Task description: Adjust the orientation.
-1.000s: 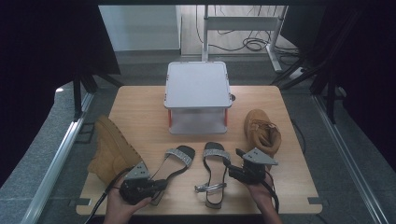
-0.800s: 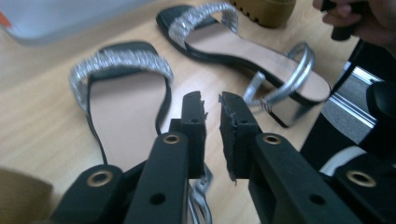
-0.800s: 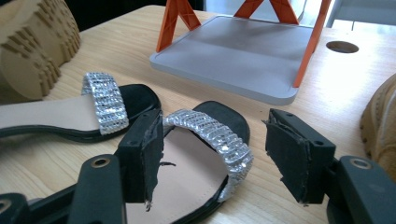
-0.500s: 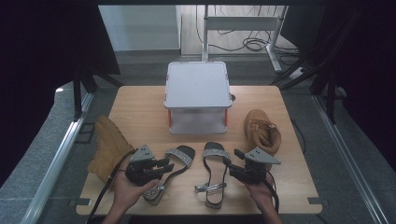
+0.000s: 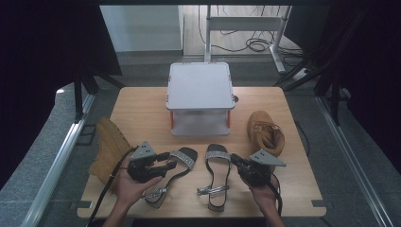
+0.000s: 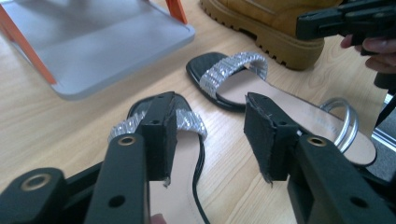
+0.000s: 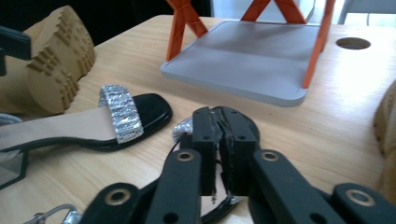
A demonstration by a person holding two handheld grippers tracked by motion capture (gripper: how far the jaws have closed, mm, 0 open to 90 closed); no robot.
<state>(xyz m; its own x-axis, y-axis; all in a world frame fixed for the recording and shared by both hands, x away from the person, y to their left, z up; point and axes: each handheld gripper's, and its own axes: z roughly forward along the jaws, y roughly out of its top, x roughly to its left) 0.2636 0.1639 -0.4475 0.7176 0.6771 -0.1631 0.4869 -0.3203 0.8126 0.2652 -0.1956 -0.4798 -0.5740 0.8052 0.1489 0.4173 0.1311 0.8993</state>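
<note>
Wooden table (image 5: 142, 106), lit, dark surround.

Left gripper (image 5: 166, 161): jaws apart, just been opening, nothing clamped; they straddle the glitter strap of the left sandal (image 5: 171, 172), which lies flat beneath.

Right gripper (image 5: 236, 161): jaws just closed, pressed together over the right sandal (image 5: 216, 177), apparently pinching its side edge, though the view is poor.

Beyond: grey stand (image 5: 199, 97) with orange legs at centre; tan boot (image 5: 108, 146) on its side far left; second boot (image 5: 265, 132) right.
</note>
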